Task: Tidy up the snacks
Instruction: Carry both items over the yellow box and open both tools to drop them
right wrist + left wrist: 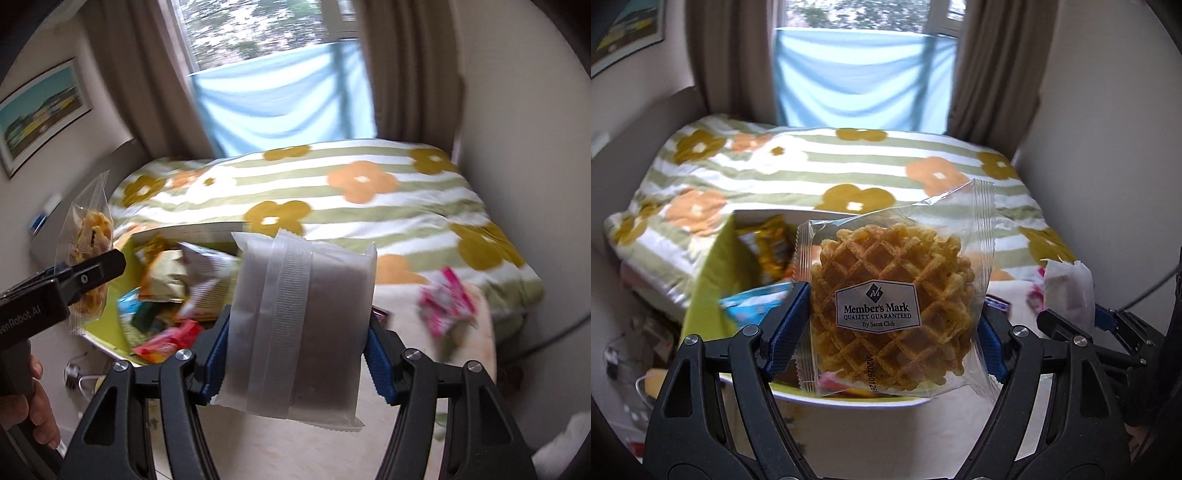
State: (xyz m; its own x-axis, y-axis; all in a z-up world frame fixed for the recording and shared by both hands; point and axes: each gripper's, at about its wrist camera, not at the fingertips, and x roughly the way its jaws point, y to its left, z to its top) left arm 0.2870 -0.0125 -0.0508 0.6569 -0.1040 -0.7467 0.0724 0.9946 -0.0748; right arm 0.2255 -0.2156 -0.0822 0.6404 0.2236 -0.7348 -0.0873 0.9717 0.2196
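Green-lined snack box [713, 280] on the table near the flowered bed [849, 173], full of wrappers. Clear waffle packet [886, 295] upright, label facing the camera, pinched by left gripper [886, 332]. Frosted dark packet [299, 332] upright, long axis vertical, clamped in right gripper [295, 354].

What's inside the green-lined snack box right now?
The box holds a loose pile of wrapped snacks: a red packet, a gold bag, a blue one. Lower layers are covered, and the held waffle pack hides part.
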